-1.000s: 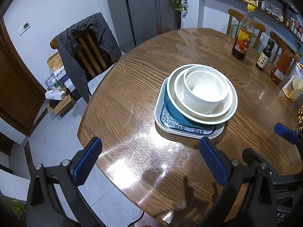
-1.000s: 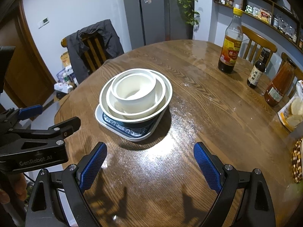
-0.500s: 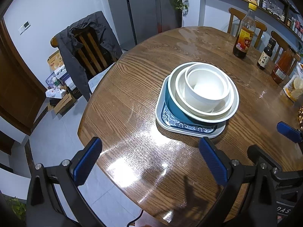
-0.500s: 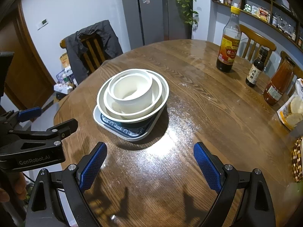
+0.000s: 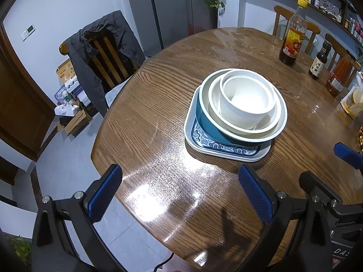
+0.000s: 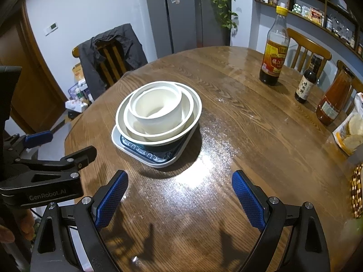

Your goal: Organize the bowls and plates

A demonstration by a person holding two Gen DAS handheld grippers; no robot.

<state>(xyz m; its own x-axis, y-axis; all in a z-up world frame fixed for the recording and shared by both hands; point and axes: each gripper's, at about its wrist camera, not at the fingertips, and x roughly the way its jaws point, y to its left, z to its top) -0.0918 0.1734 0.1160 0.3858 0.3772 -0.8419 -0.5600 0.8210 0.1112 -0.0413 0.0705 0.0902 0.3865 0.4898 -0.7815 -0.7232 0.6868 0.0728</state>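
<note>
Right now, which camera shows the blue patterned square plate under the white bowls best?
The left wrist view: the blue patterned square plate shows two decorated sides below the white bowls. In the right wrist view the plate shows only a dark front strip.

3 bowls point(image 5: 246, 104) nested on plate point(image 5: 226, 151), mid-table point(image 5: 158, 117), 3 bottles point(image 6: 273, 54) far right, chair point(image 5: 102, 52) behind left

Dish stack point(image 5: 236, 113), bottles point(image 5: 292, 36) on table point(image 5: 158, 113)

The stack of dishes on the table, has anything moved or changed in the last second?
Nothing visibly changed. The stack of bowls sits nested on the blue-patterned plate as before, and both the left gripper and right gripper hover open and empty, short of it.
</note>
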